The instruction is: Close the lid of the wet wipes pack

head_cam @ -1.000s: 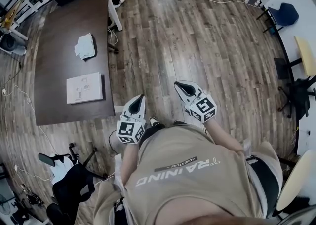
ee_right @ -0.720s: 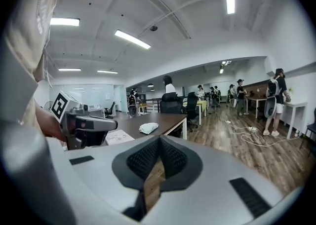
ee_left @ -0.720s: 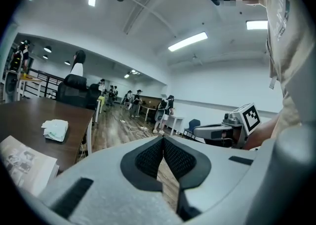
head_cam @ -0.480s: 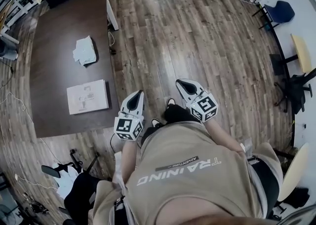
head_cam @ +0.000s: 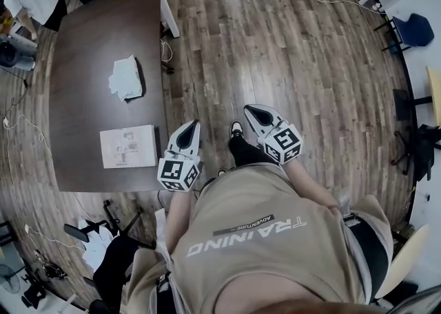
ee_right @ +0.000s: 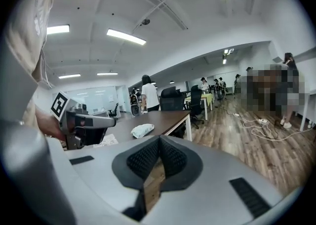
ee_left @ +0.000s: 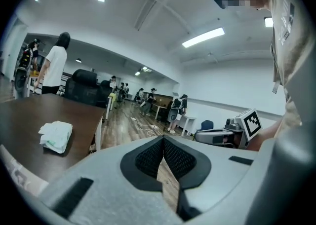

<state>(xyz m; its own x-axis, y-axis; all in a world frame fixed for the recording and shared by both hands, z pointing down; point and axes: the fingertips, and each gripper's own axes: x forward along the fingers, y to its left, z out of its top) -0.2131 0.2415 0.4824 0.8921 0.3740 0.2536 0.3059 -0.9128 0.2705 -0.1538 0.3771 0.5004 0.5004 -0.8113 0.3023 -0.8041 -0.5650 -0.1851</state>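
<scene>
Plainly, the left gripper (ee_left: 163, 142) is clenched on nothing: its dark ribbed pads (ee_left: 148, 157) meet at the tips, and only wooden floor (head_cam: 289, 51) shows through the slit lower down. The right gripper (ee_right: 158, 142) is clenched and empty the same way. In the head view both are held close in front of the person's beige shirt (head_cam: 262, 237), above the floor. The left one is just off the long edge of the dark brown worktop (head_cam: 96, 37), and the right one is further out over the planks.

The wet wipes pack (head_cam: 125, 78) lies on the worktop, well apart from either gripper. It is a white, rumpled bundle with a greenish tint, and its lid is too small to make out. Nearer the person, a white printed sheet (head_cam: 128, 146) lies flat by the worktop's edge. At the far end stands a person in a white top (ee_left: 53, 68).
</scene>
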